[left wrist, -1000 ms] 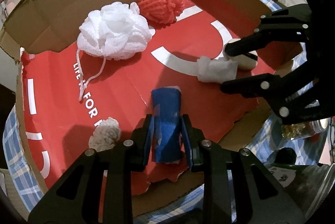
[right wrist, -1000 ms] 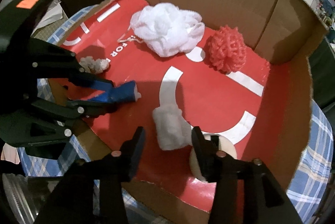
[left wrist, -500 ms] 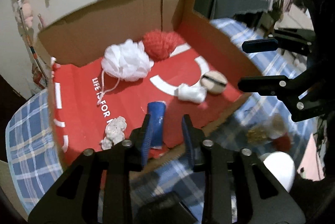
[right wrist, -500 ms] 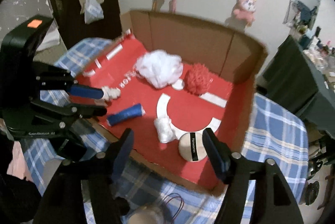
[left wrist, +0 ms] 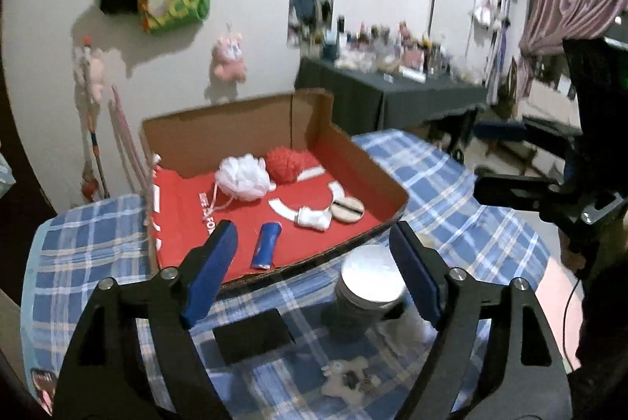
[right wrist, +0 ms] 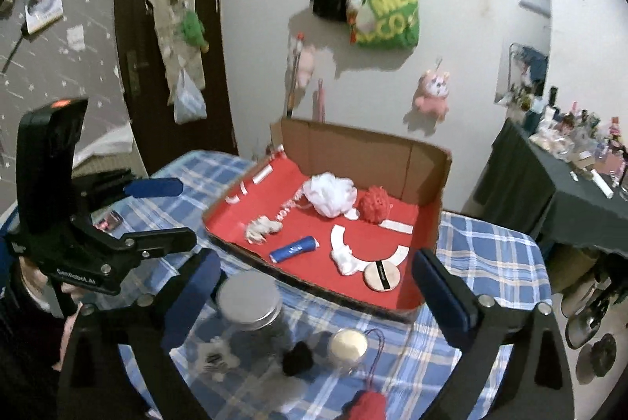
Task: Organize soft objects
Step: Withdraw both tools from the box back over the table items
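A cardboard box [left wrist: 365, 165] [right wrist: 353, 149] with a red floor holds a white mesh puff [left wrist: 244, 176] [right wrist: 331, 193], a red puff [left wrist: 283, 165] [right wrist: 375, 203], a blue roll [left wrist: 267, 244] [right wrist: 294, 248], a white cloth [left wrist: 314, 218] [right wrist: 344, 260], a round powder puff [left wrist: 347, 210] [right wrist: 381, 275] and a cream knit piece [right wrist: 262, 228]. My left gripper [left wrist: 314, 259] is open and empty, held back above the table. My right gripper [right wrist: 314, 286] is open and empty, also back from the box. Each gripper shows in the other's view, the right [left wrist: 510, 190] and the left [right wrist: 157, 212].
On the blue plaid tablecloth [left wrist: 451, 184] in front of the box stand a lidded jar [left wrist: 371, 286] [right wrist: 251, 302], a black block [left wrist: 253, 335], a small plush toy [left wrist: 345, 378] [right wrist: 216, 357], a round tin [right wrist: 347, 343], a black lump [right wrist: 298, 359] and a red yarn ball [right wrist: 367, 404].
Both grippers have pulled back and up from the box and opened wide. The left one has let go of the blue roll, which now lies on the red floor.
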The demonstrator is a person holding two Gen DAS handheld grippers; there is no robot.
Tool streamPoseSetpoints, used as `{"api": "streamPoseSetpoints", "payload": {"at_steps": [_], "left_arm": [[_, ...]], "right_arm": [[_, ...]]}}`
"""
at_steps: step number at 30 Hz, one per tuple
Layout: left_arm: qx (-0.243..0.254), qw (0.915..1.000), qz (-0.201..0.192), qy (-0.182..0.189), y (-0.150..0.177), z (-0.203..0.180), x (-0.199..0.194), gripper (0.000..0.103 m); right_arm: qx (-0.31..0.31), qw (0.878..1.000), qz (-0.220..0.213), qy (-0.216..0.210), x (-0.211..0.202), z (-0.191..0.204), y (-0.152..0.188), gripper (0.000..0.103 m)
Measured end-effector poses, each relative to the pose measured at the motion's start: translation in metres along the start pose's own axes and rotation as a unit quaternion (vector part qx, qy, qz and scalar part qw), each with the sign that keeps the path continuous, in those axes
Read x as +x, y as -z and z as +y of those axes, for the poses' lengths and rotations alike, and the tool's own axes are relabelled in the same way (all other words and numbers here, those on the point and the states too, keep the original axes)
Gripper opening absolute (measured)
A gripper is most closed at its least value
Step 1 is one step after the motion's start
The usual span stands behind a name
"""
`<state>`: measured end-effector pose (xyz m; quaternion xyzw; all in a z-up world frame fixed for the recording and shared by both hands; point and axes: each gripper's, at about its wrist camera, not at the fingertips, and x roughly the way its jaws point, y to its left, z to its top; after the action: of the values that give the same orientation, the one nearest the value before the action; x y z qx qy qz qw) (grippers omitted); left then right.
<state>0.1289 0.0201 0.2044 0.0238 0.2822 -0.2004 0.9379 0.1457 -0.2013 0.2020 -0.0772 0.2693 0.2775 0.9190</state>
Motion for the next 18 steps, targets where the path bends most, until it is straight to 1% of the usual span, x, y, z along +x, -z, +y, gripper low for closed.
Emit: {"api": "streamPoseSetpoints", "payload": {"at_steps": [2,4,6,9,11,13,16,18], "left_arm": [[-0.009,0.9997,-0.024,-0.004,0.006,-0.004,-0.017,0.091],[-0.015,0.9983,-0.055,-0.009,0.015,-0.011,-0.036,0.092],[-0.016,0.9968,-0.077,-0.012,0.024,-0.017,-0.051,0.098],[-0.016,0.9943,-0.105,-0.011,0.038,-0.029,-0.071,0.098],[-0.01,0.9937,-0.111,-0.009,0.046,-0.036,-0.078,0.098],[-0.008,0.9928,-0.119,-0.01,0.055,-0.044,-0.084,0.098],[-0.005,0.991,-0.132,-0.023,0.069,-0.052,-0.093,0.098],[-0.002,0.9901,-0.135,-0.04,0.078,-0.057,-0.093,0.099]], "right_arm": [[0.006,1.0,-0.025,0.009,-0.023,0.01,0.01,0.103],[0.012,0.999,-0.044,0.018,-0.04,0.017,0.02,0.103],[0.019,0.998,-0.06,0.027,-0.052,0.022,0.028,0.103],[0.026,0.996,-0.076,0.041,-0.067,0.032,0.048,0.103],[0.026,0.995,-0.08,0.052,-0.072,0.037,0.059,0.103],[0.029,0.993,-0.087,0.073,-0.075,0.043,0.072,0.103],[0.033,0.991,-0.093,0.089,-0.078,0.05,0.088,0.103],[0.035,0.989,-0.099,0.103,-0.08,0.055,0.099,0.103]]}}
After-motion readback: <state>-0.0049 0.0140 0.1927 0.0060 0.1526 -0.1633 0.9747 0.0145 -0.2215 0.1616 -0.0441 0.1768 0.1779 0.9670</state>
